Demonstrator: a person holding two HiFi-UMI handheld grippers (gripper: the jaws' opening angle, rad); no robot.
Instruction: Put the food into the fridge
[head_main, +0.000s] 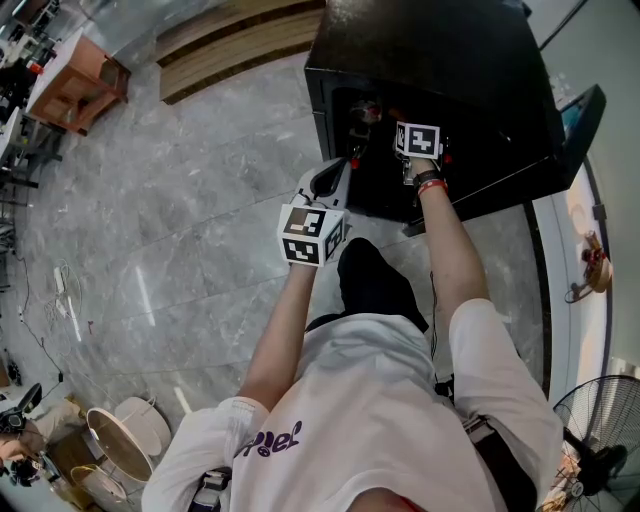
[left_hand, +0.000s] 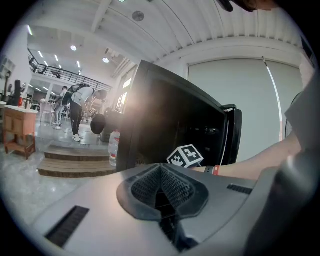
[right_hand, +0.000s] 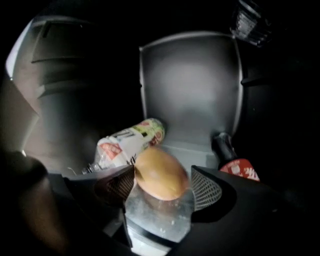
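Observation:
A small black fridge (head_main: 440, 60) stands open in front of me. My right gripper (head_main: 400, 122) reaches into its dark inside. There a round orange-yellow bun (right_hand: 161, 173) lies just past the tips of my right gripper (right_hand: 162, 186), over the glass shelf (right_hand: 160, 220). The jaws stand open around it, and both pad faces are bare. Behind it a labelled plastic bottle (right_hand: 127, 145) lies on its side. A dark bottle with a red label (right_hand: 235, 162) is to the right. My left gripper (head_main: 343, 168) hangs outside the fridge; its pads (left_hand: 161, 172) are pressed together with nothing between them.
The fridge door (head_main: 575, 125) hangs open to the right. Wooden steps (head_main: 240, 45) lie behind the fridge on the left. A floor fan (head_main: 600, 430) stands at the bottom right and pale bins (head_main: 125, 435) at the bottom left. People (left_hand: 80, 107) stand far off.

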